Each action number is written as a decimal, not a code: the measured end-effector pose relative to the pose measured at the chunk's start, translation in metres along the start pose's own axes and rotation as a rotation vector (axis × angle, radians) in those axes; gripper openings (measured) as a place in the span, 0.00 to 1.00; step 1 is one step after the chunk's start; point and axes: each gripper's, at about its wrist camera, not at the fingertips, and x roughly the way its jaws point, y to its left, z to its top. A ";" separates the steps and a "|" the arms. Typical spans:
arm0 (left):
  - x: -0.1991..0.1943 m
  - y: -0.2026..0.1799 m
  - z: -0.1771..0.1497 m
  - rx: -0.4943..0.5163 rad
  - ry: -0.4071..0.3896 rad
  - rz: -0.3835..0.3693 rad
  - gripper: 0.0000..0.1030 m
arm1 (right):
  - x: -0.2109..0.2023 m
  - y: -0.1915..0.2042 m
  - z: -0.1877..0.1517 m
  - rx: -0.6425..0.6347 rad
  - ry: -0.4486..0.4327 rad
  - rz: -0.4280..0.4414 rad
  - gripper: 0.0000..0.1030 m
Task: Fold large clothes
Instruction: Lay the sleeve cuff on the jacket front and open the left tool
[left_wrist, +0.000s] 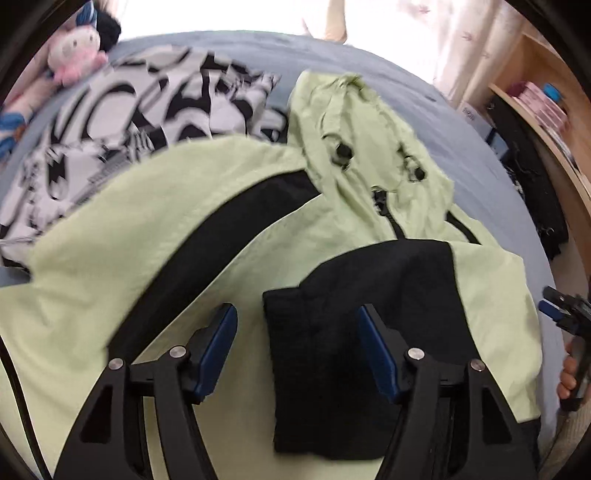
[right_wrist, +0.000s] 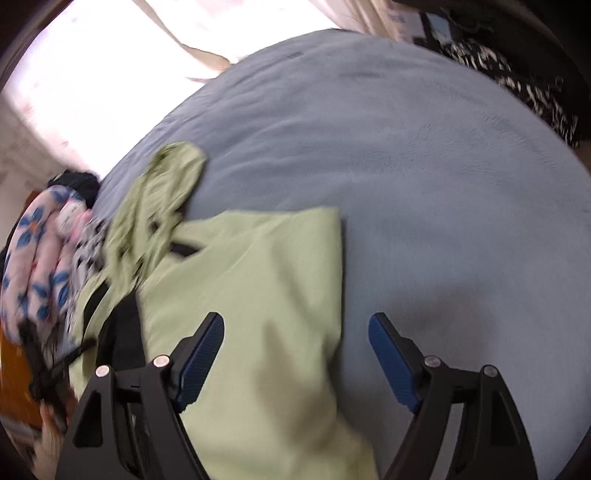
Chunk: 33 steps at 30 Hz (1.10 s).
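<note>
Our left tongs (left_wrist: 297, 343) are hanging wide apart over the green jacket (left_wrist: 147, 236), and they are not pinching anything. Our right tongs (right_wrist: 295, 350) are spread apart too, with nothing between them. We are looking down at the jacket lying on the blue bed cover (right_wrist: 443, 184). In the left view the jacket is filling the middle, with its hood (left_wrist: 354, 140) pointing toward 12 o'clock. A black sleeve end (left_wrist: 354, 332) is lying folded across the jacket's front, right between our left tongs' blue pads (left_wrist: 218, 350). A black stripe (left_wrist: 221, 236) is running across the jacket toward 8 o'clock. A black and white cloth (left_wrist: 129, 118) is lying at 10 o'clock, touching the jacket's edge. A pink soft toy (left_wrist: 75, 55) is sitting at 11 o'clock. A wooden shelf (left_wrist: 546, 110) is standing at 2 o'clock. In the right view the jacket's green side is lying under our left pad, and its edge is running between the two pads. A flowery blanket (right_wrist: 40, 258) is bunched at 9 o'clock. Both views are a bit blurry.
</note>
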 end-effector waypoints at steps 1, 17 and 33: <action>0.008 -0.002 0.002 -0.002 0.012 0.008 0.64 | 0.014 -0.003 0.007 0.026 0.017 -0.004 0.79; -0.037 -0.043 -0.021 0.092 -0.172 0.214 0.29 | -0.029 0.050 -0.015 -0.214 -0.120 -0.194 0.23; 0.001 -0.068 -0.094 -0.010 -0.119 0.132 0.29 | 0.011 0.081 -0.109 -0.411 -0.023 -0.314 0.18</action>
